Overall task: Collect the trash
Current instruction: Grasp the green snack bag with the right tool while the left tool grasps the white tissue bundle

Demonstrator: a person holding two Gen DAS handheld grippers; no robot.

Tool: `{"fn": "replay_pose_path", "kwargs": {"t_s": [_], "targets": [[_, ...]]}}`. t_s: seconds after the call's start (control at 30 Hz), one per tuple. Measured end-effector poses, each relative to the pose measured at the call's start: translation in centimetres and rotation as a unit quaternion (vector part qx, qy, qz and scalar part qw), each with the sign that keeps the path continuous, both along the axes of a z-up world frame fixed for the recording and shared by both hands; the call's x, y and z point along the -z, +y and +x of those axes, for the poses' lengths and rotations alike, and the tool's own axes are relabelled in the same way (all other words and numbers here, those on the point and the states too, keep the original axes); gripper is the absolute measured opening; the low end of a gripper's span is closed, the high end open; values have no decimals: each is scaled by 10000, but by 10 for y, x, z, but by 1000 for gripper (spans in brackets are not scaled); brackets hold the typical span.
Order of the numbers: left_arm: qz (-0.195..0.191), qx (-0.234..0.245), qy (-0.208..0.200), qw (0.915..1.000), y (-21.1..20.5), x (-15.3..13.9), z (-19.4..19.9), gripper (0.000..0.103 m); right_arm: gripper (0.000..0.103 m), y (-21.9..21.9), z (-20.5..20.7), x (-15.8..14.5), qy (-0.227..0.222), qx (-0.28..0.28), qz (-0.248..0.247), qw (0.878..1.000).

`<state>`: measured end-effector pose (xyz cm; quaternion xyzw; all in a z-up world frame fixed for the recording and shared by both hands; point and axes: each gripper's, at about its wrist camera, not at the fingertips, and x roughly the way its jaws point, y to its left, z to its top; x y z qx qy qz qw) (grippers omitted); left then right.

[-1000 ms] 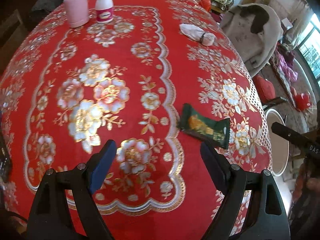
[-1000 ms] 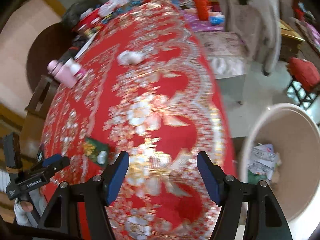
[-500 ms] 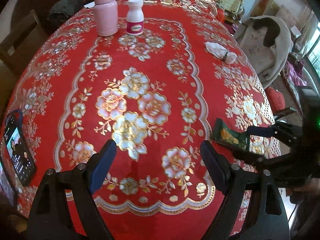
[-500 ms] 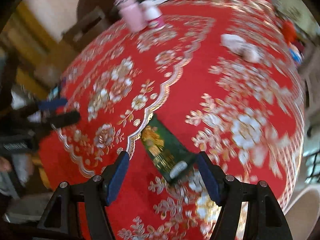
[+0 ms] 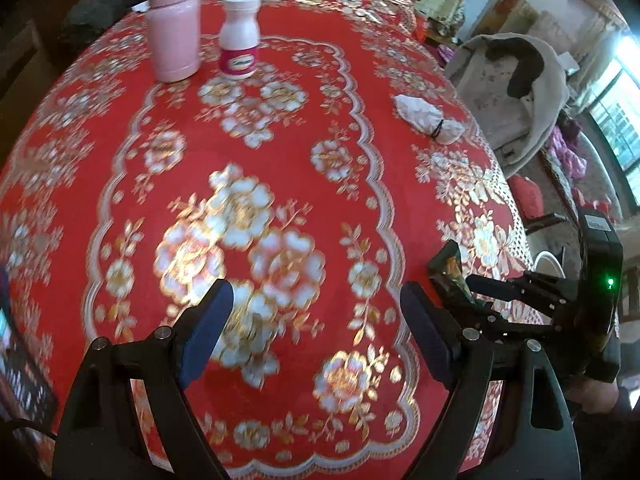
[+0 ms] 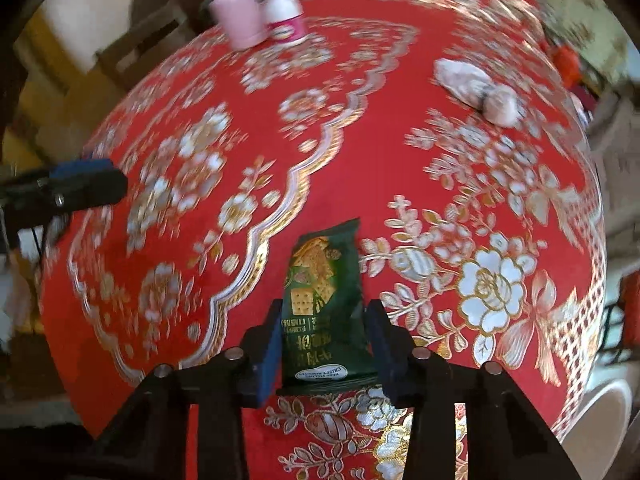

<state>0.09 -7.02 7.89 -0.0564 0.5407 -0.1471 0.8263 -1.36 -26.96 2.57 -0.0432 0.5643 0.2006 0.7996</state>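
Nearby, pink flask [image 5: 173, 28] beside white bottle [image 5: 240, 38] (touching? unclear).

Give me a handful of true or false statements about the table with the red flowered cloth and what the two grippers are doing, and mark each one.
1. The green biscuit wrapper sits between the fingers of the right gripper, whose jaws are closing. True.
2. The left gripper holds the pink bottle. False: its jaws are wide open and empty, and the pink bottle stands far across the table.
3. A white bottle with a pink label stands beside the pink bottle. True.
4. The crumpled tissue lies in the bin. False: it lies on the red tablecloth.
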Motion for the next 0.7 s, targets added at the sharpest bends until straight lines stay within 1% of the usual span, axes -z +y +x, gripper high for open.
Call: {"fn": "replay_pose_path", "kwargs": {"t_s": [0.07, 0.13, 0.27, 0.33, 0.43, 0.5, 0.57, 0.63, 0.7], "targets": [[1, 111, 5, 9999, -6, 1, 9, 85, 35, -10, 4, -1, 4, 350, 36, 9994], [16, 193, 15, 9998, -13, 1, 17, 85, 34, -23, 6, -4, -89, 685, 39, 9976], [-8, 205, -26, 9998, -32, -1, 33, 85, 30, -44, 13, -8, -229, 1090, -58, 9938], [-60, 130, -50, 9999, -44, -2, 41, 85, 30, -59, 20, -10, -247, 1283, -85, 9914], [-246, -111, -95, 9996, -62, -7, 55, 85, 30, -78, 30, -9, -268, 1532, -234, 9876], [-489, -313, -95, 9983, -77, -9, 69, 85, 30, -91, 36, -6, -178, 1664, -149, 9858], [-642, -445, -29, 9969, -90, -8, 85, 85, 30, -103, 34, -8, -189, 1716, -119, 9849], [-706, -558, 57, 9959, -105, -5, 101, 85, 30, -111, 35, -10, -202, 1719, -117, 9848], [-803, -655, 125, 9945, -119, -2, 116, 85, 30, -117, 35, -9, -87, 1685, -27, 9857]]}}
